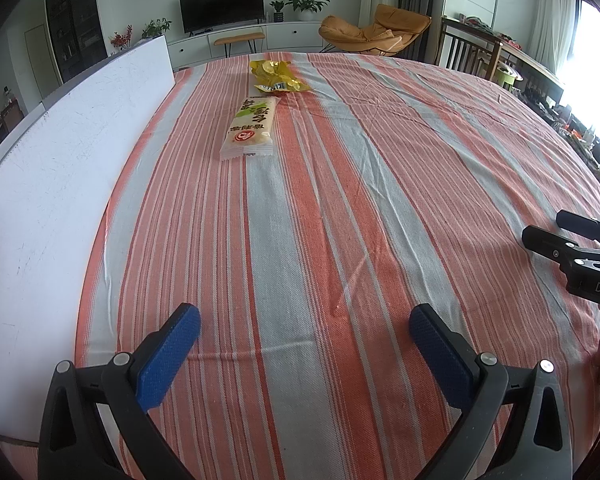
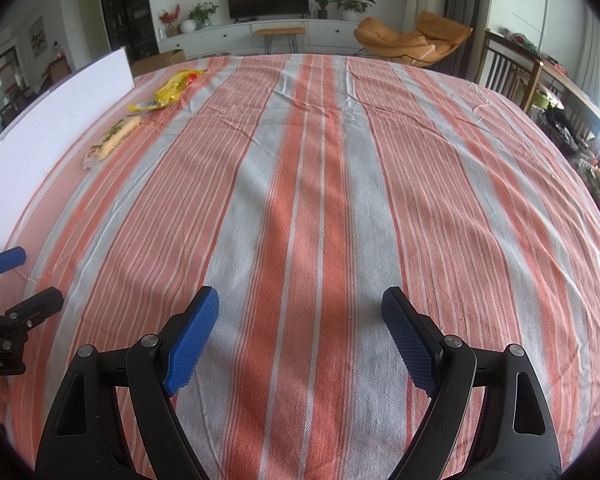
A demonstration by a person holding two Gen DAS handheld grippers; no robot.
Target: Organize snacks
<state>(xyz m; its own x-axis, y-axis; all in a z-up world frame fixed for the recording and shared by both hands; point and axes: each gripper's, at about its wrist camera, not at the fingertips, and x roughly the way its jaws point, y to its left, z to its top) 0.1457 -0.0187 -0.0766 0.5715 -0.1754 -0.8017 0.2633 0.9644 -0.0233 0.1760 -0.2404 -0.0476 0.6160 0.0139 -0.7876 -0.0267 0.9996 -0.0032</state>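
Pale, long clear-wrapped rice-cracker packet [image 1: 250, 128] lies flat on the striped cloth, far from both tongs, toward the left side of the tabletop near the white board. Its face carries a round red logo and green-and-dark Chinese characters, too small to read. In the right wrist view the same packet [image 2: 114, 139] shows at far left, blurred.

Crumpled yellow foil snack bag [image 1: 278, 76] lies just beyond the packet, nearly touching its far end; a small barcode patch shows on its near edge, print unreadable. From the right wrist view the yellow bag [image 2: 172, 90] has a red spot near its far end.

Left tongs [image 1: 304, 320]: black arms with blue textured pads [image 1: 168, 354], spread wide apart, nothing between them, over the near part of the cloth. Right tongs [image 2: 300, 304]: same build, pads [image 2: 192, 344] wide apart, holding nothing. Each pair shows at the edge of the other's view; white letters "DAS" are readable on the right tool's body, "Robot.AI" on the left's, both cut off by the frame.

Orange, grey and white striped tablecloth [image 1: 340, 200] covers the whole tabletop, lightly creased. Upright white board [image 1: 80, 140] stands along its left edge.

Beyond: black flat television [image 1: 221, 10] on a white cabinet, potted plants, orange lounge chair [image 1: 376, 32], dark wooden chair at right.
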